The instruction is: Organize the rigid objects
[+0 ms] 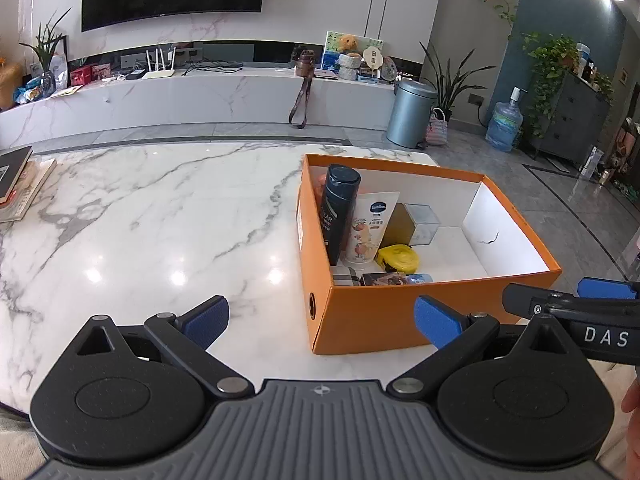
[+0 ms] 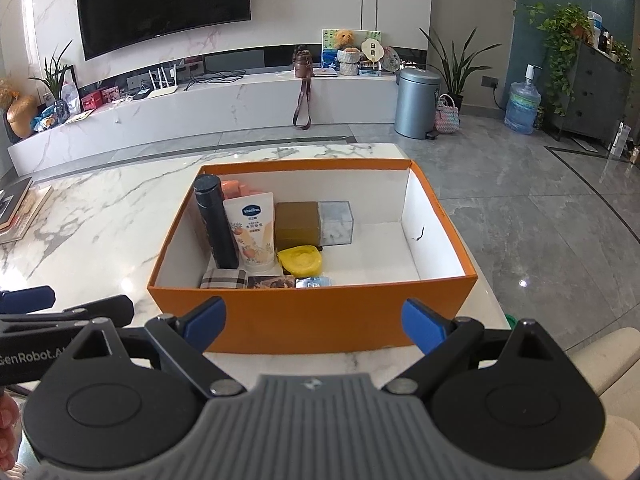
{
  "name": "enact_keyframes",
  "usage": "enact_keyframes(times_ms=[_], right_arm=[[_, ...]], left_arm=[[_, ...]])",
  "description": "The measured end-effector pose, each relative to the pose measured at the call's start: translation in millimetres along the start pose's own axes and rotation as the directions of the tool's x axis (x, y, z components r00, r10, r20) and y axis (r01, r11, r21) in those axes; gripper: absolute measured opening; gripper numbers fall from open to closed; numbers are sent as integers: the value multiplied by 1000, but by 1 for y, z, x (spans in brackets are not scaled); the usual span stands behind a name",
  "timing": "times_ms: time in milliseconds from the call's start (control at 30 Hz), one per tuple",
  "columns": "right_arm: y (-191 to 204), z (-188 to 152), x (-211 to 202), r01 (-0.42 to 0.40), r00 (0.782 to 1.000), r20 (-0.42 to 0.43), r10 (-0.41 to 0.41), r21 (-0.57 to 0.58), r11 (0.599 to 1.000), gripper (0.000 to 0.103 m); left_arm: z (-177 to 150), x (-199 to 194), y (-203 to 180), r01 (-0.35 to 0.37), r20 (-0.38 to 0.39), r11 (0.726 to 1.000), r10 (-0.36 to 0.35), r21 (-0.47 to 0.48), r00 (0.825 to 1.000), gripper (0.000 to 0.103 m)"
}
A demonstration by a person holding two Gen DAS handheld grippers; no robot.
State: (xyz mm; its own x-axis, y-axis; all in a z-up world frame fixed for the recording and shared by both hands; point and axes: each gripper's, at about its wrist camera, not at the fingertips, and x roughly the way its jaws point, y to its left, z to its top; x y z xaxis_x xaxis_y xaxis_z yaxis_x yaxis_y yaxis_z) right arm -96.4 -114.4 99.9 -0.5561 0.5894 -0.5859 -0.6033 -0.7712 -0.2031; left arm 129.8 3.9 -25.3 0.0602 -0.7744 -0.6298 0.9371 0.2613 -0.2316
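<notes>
An orange box (image 2: 312, 320) w/ white inside is set on the marble table (image 1: 140, 220), near its right edge. Its contents are packed into the left half; the right half is seen bare.

Inside, at far left, a dark bottle (image 2: 216, 224) is stood upright but tilted, w/ a white Vaseline tube (image 2: 254, 236) leaned just beside it on the right. Behind these something orange (image 2: 234, 189) is partly hidden; can't be told what. Right of the tube an olive-brown box (image 2: 298, 226) is placed, touching a clear cube (image 2: 336, 223) on its right. A yellow roll (image 2: 301, 260) is laid in front of the olive box. Along the near wall a plaid item (image 2: 223, 279), a dark printed packet (image 2: 271, 281) and a small blue wrapper (image 2: 314, 281) are lined up left to right.

The left gripper (image 1: 320, 320) is held above the table, near the box's near-left corner, jaws spread wide, nothing gripped. The right gripper (image 2: 314, 320) is held in front of the box's near wall, jaws likewise spread wide & empty.

Books (image 1: 20, 184) are stacked at the table's far left edge.
</notes>
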Motion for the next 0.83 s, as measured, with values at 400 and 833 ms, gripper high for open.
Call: enact_keyframes(times_ms=[400, 833], right_arm=[[-3, -1, 0, 0, 1000, -2, 0, -6, 1000, 95], [-2, -3, -4, 1, 1000, 0, -1, -10, 1000, 95]], left_arm=[[0, -2, -3, 1, 12, 1000, -1, 11, 1000, 103], [-1, -7, -3, 6, 29, 1000, -6, 9, 1000, 103]])
